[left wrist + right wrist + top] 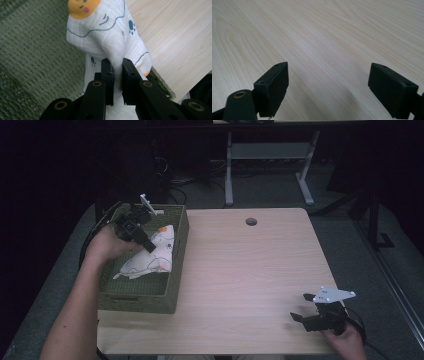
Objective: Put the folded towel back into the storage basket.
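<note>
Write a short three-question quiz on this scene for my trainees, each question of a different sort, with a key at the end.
1. True or false: the left tongs are shut on the printed white cloth.
2. Multiple choice: where does the cloth lie? A. on the bare wooden table; B. in the green woven basket; C. on the floor.
3. Fill in the missing word: the right tongs stand ____ above the bare tabletop, with nothing between their jaws.

Key
1. True: the pads pinch a fold of the cloth.
2. B: it lies in the basket at the table's left side.
3. Open.
</note>
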### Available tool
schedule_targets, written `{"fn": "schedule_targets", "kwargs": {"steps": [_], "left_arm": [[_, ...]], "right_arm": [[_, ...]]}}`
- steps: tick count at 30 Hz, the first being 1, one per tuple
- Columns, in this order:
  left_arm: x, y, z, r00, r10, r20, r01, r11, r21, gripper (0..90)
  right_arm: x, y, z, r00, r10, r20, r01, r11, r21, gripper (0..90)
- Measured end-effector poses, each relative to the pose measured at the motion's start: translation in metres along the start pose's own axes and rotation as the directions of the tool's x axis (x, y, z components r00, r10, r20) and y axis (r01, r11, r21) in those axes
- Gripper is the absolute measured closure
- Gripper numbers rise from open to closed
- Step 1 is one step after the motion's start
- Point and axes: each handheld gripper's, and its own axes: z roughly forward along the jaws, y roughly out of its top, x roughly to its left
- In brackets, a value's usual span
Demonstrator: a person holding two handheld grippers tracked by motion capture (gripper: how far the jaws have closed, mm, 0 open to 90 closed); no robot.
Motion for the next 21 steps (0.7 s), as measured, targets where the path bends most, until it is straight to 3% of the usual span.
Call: {"fn": "schedule_targets", "kwargs": {"steps": [6, 21], "left_arm": [[0.007, -0.006, 0.001, 0.9998, -0.008, 0.018, 0.008, 0.9999, -0.007, 82.1], [0.022, -0.02, 0.006, 0.9996, -0.026, 0.008, 0.026, 0.9997, 0.005, 82.1]], "right_arm": [[0.0, 0.0, 0.0, 1.0, 0.007, 0.0, -0.007, 1.0, 0.001, 16.4], [0.0, 0.0, 0.002, 1.0, 0.002, 0.001, -0.002, 1.0, 0.008, 16.5]]}}
